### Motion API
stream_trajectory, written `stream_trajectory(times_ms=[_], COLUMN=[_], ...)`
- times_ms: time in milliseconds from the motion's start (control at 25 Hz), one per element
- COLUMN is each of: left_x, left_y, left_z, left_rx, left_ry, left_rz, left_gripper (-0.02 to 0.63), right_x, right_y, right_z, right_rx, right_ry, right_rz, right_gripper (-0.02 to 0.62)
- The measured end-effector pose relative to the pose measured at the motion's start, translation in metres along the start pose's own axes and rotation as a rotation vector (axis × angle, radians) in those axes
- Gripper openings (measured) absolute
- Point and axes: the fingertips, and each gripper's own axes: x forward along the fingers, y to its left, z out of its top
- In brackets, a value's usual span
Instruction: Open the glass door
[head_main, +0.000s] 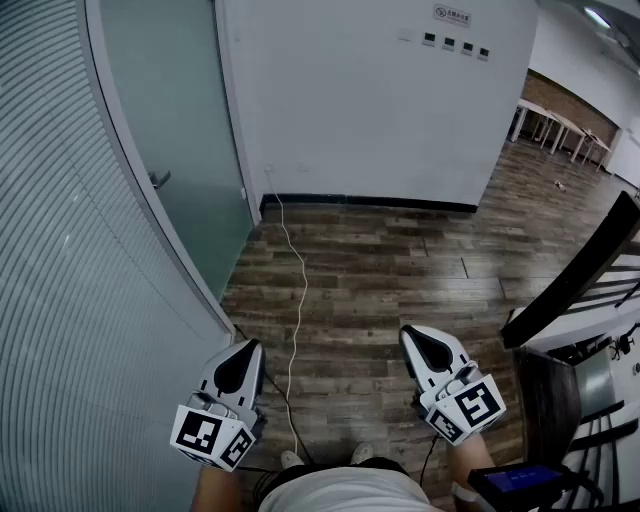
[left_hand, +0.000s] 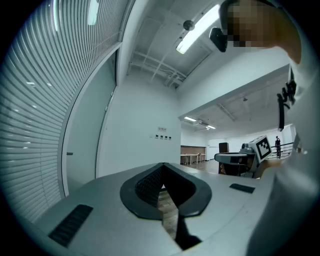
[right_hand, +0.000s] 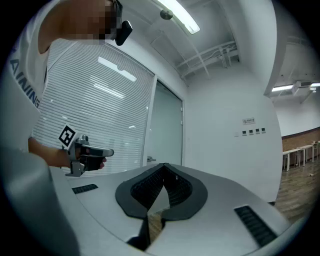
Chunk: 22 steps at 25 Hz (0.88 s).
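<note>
The glass door (head_main: 175, 150) stands closed at the upper left, between the striped frosted glass wall (head_main: 70, 300) and a white wall (head_main: 380, 100). Its small metal handle (head_main: 160, 180) sticks out at mid-height. The door (left_hand: 85, 145) and its handle (left_hand: 70, 153) also show in the left gripper view, and the door (right_hand: 167, 130) in the right gripper view. My left gripper (head_main: 247, 347) is low in the head view, well short of the door, shut on nothing. My right gripper (head_main: 410, 333) hangs beside it to the right, also shut and empty. Both point level over the wooden floor.
A white cable (head_main: 298, 290) runs along the wooden floor (head_main: 400, 270) from the wall corner toward my feet. A black railing and stair frame (head_main: 575, 285) stands at the right. Tables (head_main: 560, 125) stand far off at the upper right. A switch panel (head_main: 455, 45) is on the white wall.
</note>
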Motion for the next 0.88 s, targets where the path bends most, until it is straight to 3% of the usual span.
stream_trajectory(times_ms=[280, 600, 880], left_x=[0.016, 0.04, 0.065], left_y=[-0.014, -0.048, -0.034], left_z=[-0.016, -0.021, -0.022], left_rx=[-0.015, 0.0, -0.002], left_ry=[0.007, -0.004, -0.006], left_rz=[0.028, 0.073, 0.101], left_gripper=[-0.002, -0.002, -0.002], right_x=[-0.014, -0.024, 0.005], right_y=[-0.018, -0.074, -0.092], right_z=[-0.016, -0.03, -0.034], right_rx=[0.011, 0.04, 0.031], right_ry=[0.014, 0.012, 0.005], right_rz=[0.017, 0.042, 0.089], right_gripper=[0.0, 0.0, 0.0])
